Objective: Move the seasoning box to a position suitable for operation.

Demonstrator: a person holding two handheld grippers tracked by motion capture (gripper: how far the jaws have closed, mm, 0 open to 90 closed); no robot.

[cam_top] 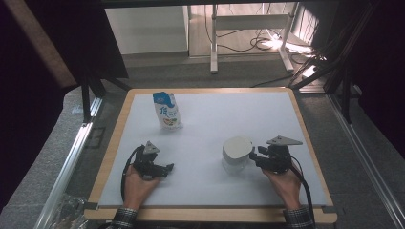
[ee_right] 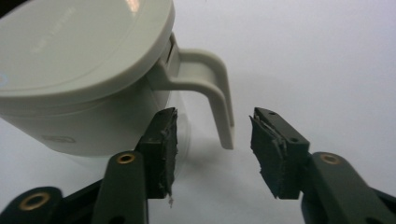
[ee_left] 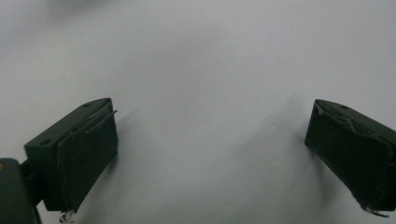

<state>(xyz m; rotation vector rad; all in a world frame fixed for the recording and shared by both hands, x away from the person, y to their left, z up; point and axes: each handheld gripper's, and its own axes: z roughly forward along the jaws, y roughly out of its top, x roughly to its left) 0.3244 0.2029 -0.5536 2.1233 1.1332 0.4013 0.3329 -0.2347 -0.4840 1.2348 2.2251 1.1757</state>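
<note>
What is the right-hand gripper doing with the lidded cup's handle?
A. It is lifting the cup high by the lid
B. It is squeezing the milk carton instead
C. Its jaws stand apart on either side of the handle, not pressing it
C: in the right gripper view the right gripper has open jaws flanking the handle of the cup, with gaps showing.

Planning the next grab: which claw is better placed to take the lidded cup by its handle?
Right claw: its open jaws flank the cup's handle. Left claw sits apart over bare table.
</note>
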